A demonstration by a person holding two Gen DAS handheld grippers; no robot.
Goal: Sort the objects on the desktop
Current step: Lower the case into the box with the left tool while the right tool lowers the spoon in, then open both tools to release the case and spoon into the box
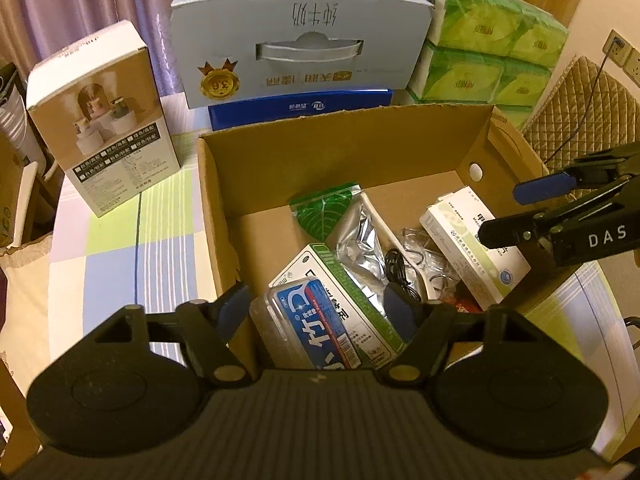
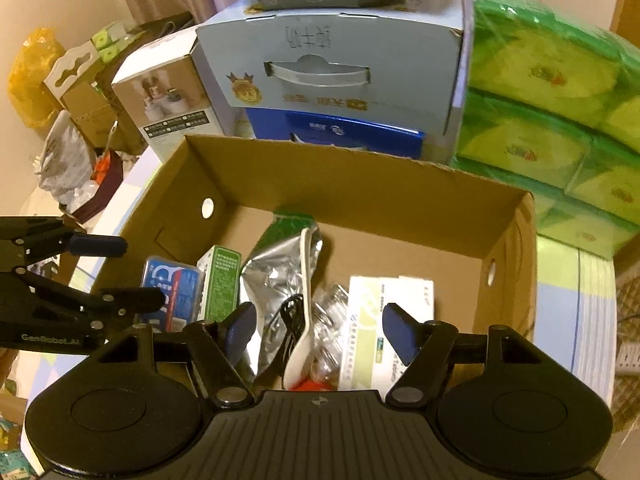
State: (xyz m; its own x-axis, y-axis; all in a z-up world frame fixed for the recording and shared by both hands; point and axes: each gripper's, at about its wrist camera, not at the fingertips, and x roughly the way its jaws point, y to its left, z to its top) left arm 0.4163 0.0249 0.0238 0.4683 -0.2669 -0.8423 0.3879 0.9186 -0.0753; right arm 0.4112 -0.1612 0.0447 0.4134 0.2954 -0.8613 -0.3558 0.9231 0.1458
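I hold both claws spread wide and empty above the cardboard box [image 1: 224, 216] on the tabletop [image 1: 120, 248], since the sorted things already lie inside: floss-pick case [image 1: 308, 312], green medicine box [image 1: 352, 296], foil pouch [image 2: 276, 276], white spoon [image 2: 306, 300]. My left claw [image 1: 320, 304] hangs over the floss picks, my right claw [image 2: 320, 328] over the spoon.
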